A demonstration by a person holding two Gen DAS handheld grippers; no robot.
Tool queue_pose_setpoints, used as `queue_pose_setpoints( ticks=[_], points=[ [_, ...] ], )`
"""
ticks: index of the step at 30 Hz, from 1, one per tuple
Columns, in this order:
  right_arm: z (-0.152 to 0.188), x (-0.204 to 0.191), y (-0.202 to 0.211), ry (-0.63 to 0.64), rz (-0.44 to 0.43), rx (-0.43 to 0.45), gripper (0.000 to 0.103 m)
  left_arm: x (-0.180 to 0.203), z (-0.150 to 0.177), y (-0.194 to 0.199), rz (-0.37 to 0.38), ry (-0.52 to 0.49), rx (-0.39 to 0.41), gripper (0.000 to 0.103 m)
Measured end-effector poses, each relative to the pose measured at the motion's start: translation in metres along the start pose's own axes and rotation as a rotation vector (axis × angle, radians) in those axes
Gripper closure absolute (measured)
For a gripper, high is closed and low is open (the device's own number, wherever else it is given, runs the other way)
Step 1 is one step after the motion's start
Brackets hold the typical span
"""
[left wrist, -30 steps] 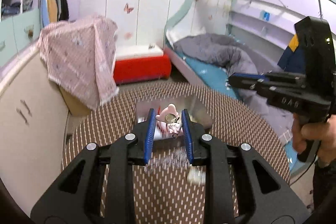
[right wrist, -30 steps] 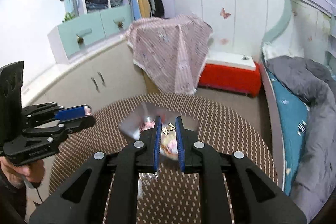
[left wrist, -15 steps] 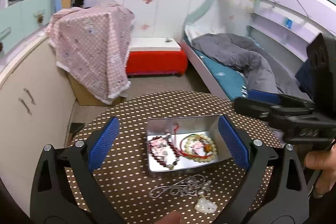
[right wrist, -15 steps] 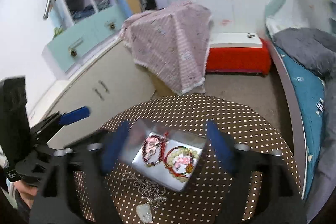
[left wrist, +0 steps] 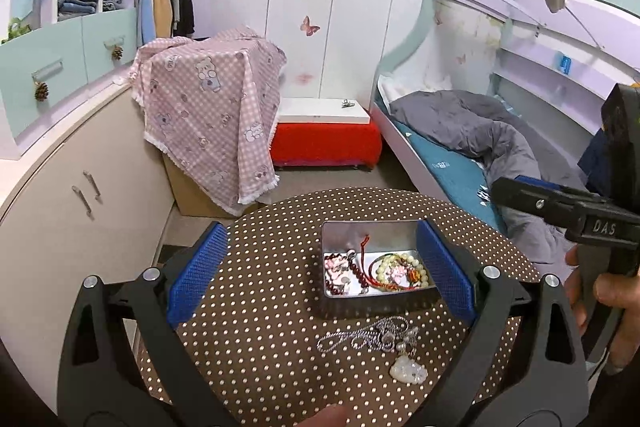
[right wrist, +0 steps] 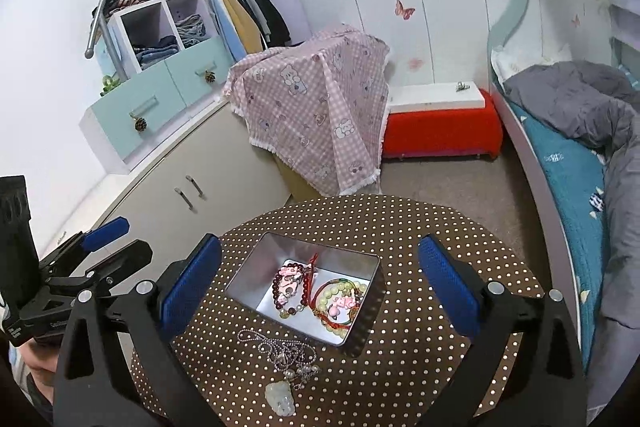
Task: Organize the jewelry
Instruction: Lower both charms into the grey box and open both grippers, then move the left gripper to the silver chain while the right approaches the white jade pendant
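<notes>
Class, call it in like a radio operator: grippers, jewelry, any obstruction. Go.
Left gripper open, empty; right gripper open, empty. Beaded bracelets in the rectangular silver tin. Silver chain necklace with pale pendant on the dotted tablecloth, outside. Nothing blocking it.

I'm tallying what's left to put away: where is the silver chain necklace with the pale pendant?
The silver chain necklace lies on the polka-dot table, outside the metal tin and along its near side; in both wrist views it sits low, right of centre in the left one.

A child's bedroom in a home: beside the round polka-dot table (left wrist: 280, 227) stands a bunk bed (left wrist: 460, 155) with a grey duvet (left wrist: 480, 127). Beyond the table are butterfly-stickered wardrobe doors (left wrist: 308, 27), an open closet of hanging clothes (right wrist: 244, 15) and a red ottoman (left wrist: 324, 141).
</notes>
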State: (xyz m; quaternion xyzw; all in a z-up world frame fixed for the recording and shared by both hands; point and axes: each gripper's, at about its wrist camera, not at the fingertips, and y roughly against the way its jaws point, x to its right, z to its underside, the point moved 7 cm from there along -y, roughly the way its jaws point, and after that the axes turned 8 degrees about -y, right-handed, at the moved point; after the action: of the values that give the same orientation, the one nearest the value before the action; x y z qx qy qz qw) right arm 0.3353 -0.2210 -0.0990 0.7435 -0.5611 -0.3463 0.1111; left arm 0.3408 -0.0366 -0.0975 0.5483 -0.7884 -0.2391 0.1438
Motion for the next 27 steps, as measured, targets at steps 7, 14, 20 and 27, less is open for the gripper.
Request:
queue_pose_setpoints(
  ticks=[7, 14, 20, 27],
  points=[
    [0.027, -0.007, 0.018, 0.050, 0.024, -0.003, 0.008, -0.009, 0.023, 0.017, -0.029, 0.025, -0.004, 0.009],
    [0.090, -0.004, 0.014, 0.117, 0.073, -0.093, 0.008, -0.016, 0.057, 0.021, -0.039, 0.079, -0.048, 0.009],
    [0.141, -0.006, -0.007, 0.156, 0.074, -0.204, 0.008, -0.016, 0.088, 0.018, -0.037, 0.108, -0.103, 0.009],
    [0.166, -0.023, -0.040, 0.213, 0.044, -0.284, 0.022, -0.008, 0.107, 0.011, -0.036, 0.103, -0.145, 0.009]
  ],
)
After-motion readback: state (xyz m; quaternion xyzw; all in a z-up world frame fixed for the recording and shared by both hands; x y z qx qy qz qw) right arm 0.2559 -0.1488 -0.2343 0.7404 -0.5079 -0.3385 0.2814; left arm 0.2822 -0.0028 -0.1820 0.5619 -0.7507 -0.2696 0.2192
